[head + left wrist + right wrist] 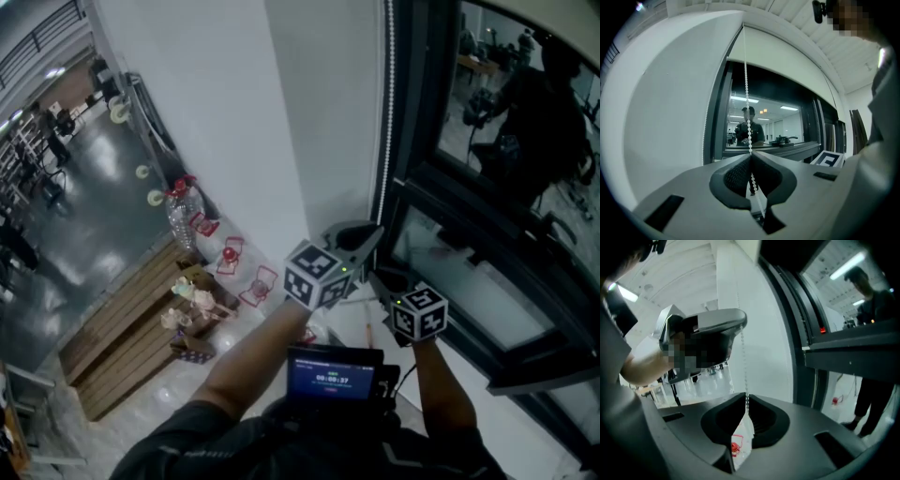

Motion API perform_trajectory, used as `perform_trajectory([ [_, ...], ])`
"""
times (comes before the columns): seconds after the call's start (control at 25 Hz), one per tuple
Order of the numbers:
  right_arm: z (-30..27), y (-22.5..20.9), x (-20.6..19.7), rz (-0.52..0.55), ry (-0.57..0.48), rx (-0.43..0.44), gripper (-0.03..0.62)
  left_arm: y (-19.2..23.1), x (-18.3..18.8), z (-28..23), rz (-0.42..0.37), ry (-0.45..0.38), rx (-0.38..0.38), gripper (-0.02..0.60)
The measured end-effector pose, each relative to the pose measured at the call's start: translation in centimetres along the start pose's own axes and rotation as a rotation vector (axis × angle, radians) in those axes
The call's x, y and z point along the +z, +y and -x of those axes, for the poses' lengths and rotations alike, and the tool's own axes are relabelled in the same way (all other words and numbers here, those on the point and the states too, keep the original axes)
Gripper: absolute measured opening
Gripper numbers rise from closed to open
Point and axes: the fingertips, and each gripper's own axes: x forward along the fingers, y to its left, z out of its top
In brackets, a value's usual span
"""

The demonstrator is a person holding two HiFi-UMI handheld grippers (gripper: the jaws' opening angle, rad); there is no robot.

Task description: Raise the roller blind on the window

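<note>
White bead chain (pixel 746 93) is pinched in the closed jaws of the left gripper (pixel 750 157). Lower down, the right gripper (pixel 746 398) has its jaws slightly apart, the chain between them. The roller blind (pixel 787 61) covers only the top of the window (pixel 778 124).

The white roller blind (pixel 787 56) covers only the top part of the dark window (pixel 783 124). Its white bead chain (pixel 746 89) hangs straight and tight, just beside the window's left frame.
</note>
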Motion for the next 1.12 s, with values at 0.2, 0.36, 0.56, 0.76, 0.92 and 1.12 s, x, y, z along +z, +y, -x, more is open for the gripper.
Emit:
perform_trajectory([
  [0.2, 3.8, -0.2, 4.5, 0.101, -0.069, -0.020, 0.094, -0.4, -0.1, 0.2, 0.009, -0.014, -0.006, -0.006],
  [0.36, 7.3, -0.1, 12.5, 0.166, -0.248, -0.048, 0.095, -1.0, 0.0, 0.1, 0.005, -0.022, -0.015, -0.005],
  [0.56, 9.8, 1.8, 20.2, 0.221, -0.403, -0.008, 0.095, -2.8, -0.2, 0.1, -0.014, -0.008, -0.047, -0.005],
  [0.76, 9.8, 3.7, 25.1, 0.251, -0.473, 0.057, 0.095, -3.7, 0.3, 0.3, -0.016, -0.024, -0.059, -0.005],
  [0.92, 8.9, 4.8, 26.5, 0.276, -0.468, 0.086, 0.085, -4.0, 0.3, 0.6, -0.018, -0.023, -0.061, -0.005],
  [1.12, 8.6, 4.6, 26.5, 0.219, -0.495, 0.101, 0.006, -3.7, 0.0, 1.0, -0.016, -0.025, -0.047, -0.005],
])
